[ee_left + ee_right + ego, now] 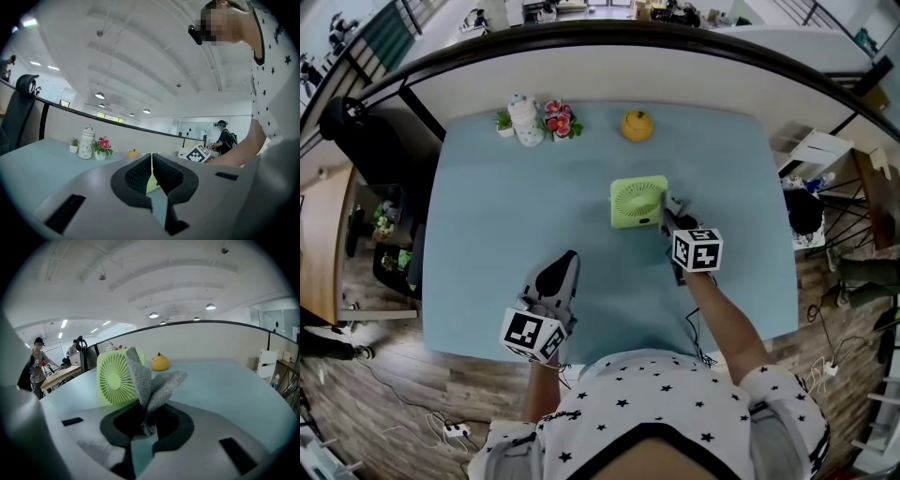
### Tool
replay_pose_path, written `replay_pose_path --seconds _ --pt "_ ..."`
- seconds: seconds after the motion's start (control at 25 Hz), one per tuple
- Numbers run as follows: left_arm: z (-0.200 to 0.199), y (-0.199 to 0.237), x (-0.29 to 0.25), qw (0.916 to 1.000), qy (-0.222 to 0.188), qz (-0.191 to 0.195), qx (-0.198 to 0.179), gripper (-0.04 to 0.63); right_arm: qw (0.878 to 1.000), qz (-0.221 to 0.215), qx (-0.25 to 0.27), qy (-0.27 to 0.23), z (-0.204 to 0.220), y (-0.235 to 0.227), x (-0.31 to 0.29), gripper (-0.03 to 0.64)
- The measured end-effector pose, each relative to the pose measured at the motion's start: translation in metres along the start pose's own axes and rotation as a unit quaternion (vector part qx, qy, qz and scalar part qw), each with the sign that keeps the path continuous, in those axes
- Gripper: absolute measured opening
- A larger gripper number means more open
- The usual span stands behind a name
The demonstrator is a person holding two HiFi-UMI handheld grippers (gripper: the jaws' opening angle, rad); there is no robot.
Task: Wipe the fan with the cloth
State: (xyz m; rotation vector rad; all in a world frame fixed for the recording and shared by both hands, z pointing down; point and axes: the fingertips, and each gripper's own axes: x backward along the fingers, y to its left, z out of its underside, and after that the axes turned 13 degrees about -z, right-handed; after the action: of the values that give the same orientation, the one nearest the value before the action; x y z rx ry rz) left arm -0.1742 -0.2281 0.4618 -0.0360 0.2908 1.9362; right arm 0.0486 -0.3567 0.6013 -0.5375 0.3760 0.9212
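A light green square fan [637, 202] stands upright in the middle of the pale blue table [506, 234]. My right gripper [671, 217] sits just right of the fan, shut on a grey cloth [674, 204]. In the right gripper view the cloth [150, 380] sticks up from between the jaws in folds, right beside the fan's grille [115, 379]; whether they touch I cannot tell. My left gripper [567, 261] rests lower left of the fan, apart from it, jaws shut with nothing in them. A strip of the fan [149, 183] shows through its narrow slit.
Along the table's far edge stand a small plant [503, 121], a white jar [525, 120], a pot of pink flowers [559, 119] and an orange ornament [637, 125]. A black chair [366, 141] is at the left. The person's torso is at the near edge.
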Motion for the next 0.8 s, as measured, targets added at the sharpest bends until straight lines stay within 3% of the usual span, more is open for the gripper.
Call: replay_pose_path --seconds 0.2,0.32,0.52,0.8 --pt "0.002 0.003 0.002 1.0 0.002 -0.004 0.0 0.032 0.999 -0.012 0.018 -0.026 -0.011 0.024 0.005 0.053" --pt "0.003 0.002 0.001 1.0 0.004 -0.003 0.001 0.032 0.994 -0.065 0.087 -0.01 -0.008 0.072 -0.007 0.054" --pt "0.0 -0.002 0.0 1.0 -0.001 0.005 0.0 0.032 0.973 -0.121 0.191 0.038 0.006 0.126 -0.037 0.054" --pt "0.006 0.006 0.004 0.9999 0.007 -0.009 0.002 0.032 0.966 -0.115 0.214 0.087 0.03 0.125 -0.055 0.054"
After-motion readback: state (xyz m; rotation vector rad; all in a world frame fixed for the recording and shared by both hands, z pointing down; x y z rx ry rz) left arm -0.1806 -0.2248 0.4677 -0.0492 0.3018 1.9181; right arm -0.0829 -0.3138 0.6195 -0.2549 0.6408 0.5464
